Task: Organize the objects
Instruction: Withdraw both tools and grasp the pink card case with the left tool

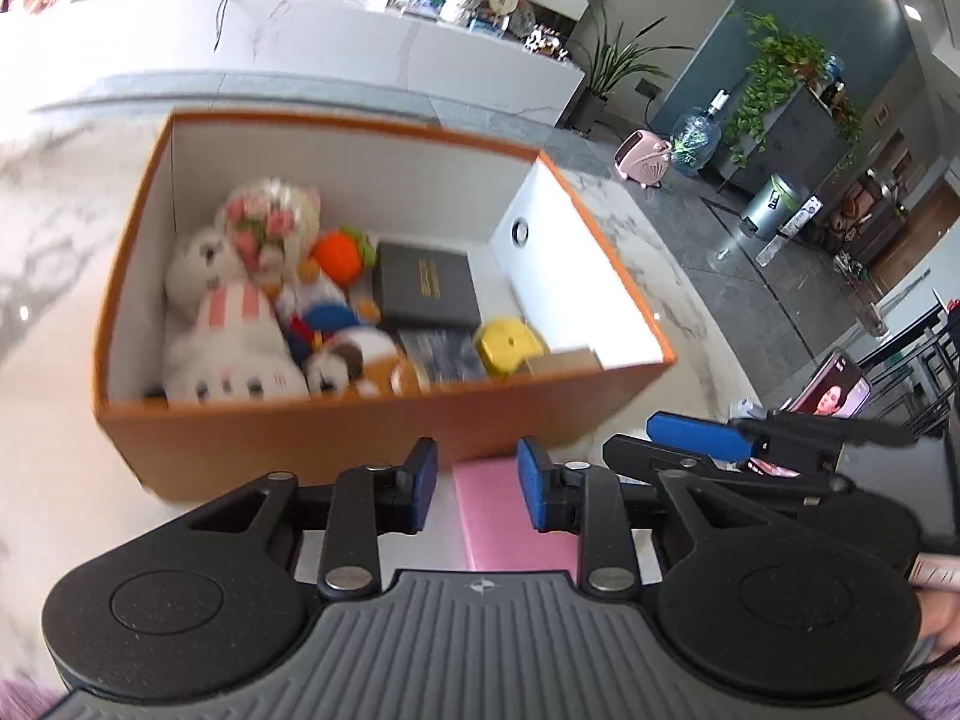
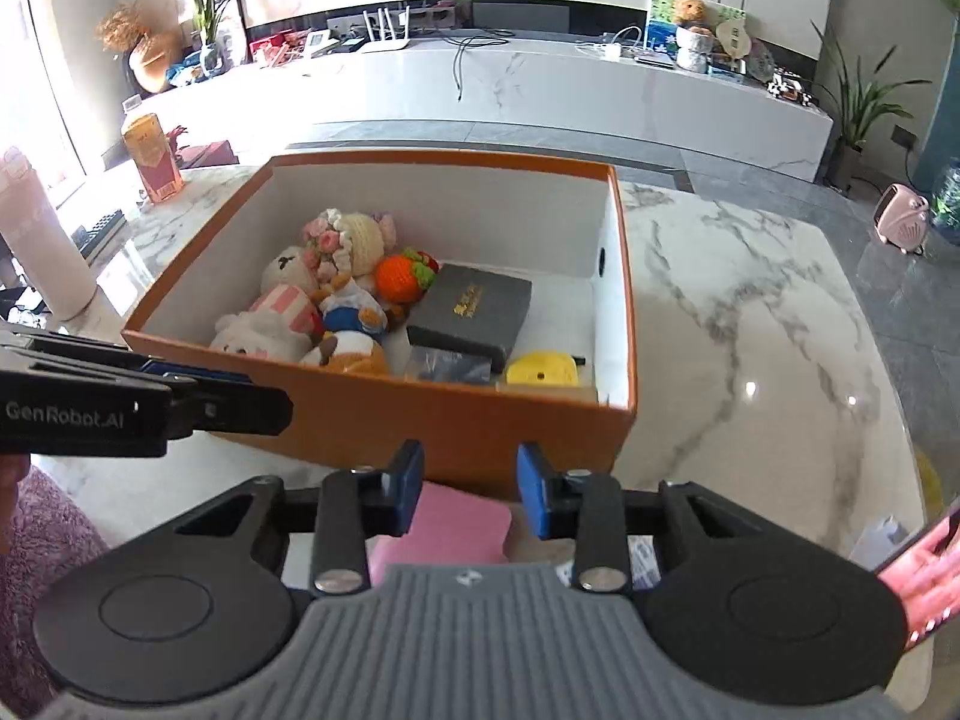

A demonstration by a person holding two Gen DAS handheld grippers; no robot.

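Note:
An orange box [image 1: 336, 444] [image 2: 420, 414] stands open on the marble table. Inside lie several plush toys [image 1: 234, 324] [image 2: 300, 324], an orange crochet fruit [image 1: 337, 257] [image 2: 401, 277], a dark grey case [image 1: 427, 293] [image 2: 474, 312] and a yellow round thing [image 1: 509, 343] [image 2: 543, 367]. A pink flat object [image 1: 510, 522] [image 2: 450, 525] lies on the table in front of the box. My left gripper [image 1: 477, 489] is open above it. My right gripper [image 2: 469, 495] is open above it too. Neither holds anything.
The marble table [image 2: 750, 312] extends right of the box. A phone with a lit screen [image 1: 831, 396] [image 2: 927, 576] stands at the right. A white cylinder [image 2: 42, 252] and an orange carton [image 2: 151, 157] stand at the left. A low white cabinet [image 2: 540, 84] runs behind.

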